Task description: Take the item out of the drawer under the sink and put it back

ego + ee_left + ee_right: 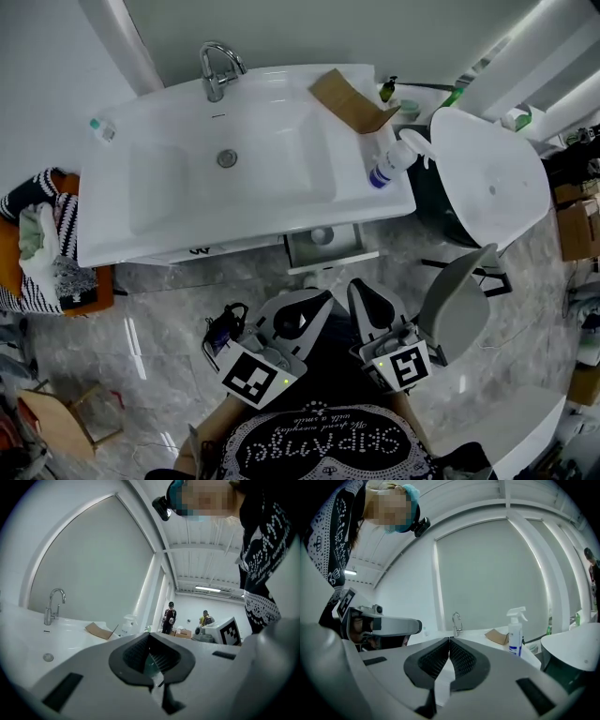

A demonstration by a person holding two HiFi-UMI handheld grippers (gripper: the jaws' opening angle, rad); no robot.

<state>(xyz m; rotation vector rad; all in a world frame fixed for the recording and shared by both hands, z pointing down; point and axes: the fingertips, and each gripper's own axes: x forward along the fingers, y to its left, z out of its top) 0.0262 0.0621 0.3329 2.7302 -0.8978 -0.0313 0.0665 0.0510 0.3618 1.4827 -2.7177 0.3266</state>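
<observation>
So at this point the drawer (334, 262) under the sink (169, 192) was pulled out, and the item (322, 235), a small pale round thing (couldn't make out what exactly), was sitting inside it, up toward the back. From the head view the drawer was dead at 12 o'clock from both grippers, near but not touching.

The left gripper (314, 302) had its fingers pressed together with nothing in them, and its own view showed the pads meeting at the tip. Same story for the right gripper (364, 292): closed tight and empty, sitting at about 3 o'clock of the left one. Both were pointing roughly level at the cabinet front.

My read: this was the bit between steps, drawer open but item not grabbed. Honestly it could equally have been just after the put-back; the frames don't settle that. If it's the grab, whichever gripper goes needs to spread its fingers first, dip down into the drawer toward 12 o'clock, and stay clear of the sink edge overhead. The spray bottle (389, 165) at 1 o'clock was well out of the way.
</observation>
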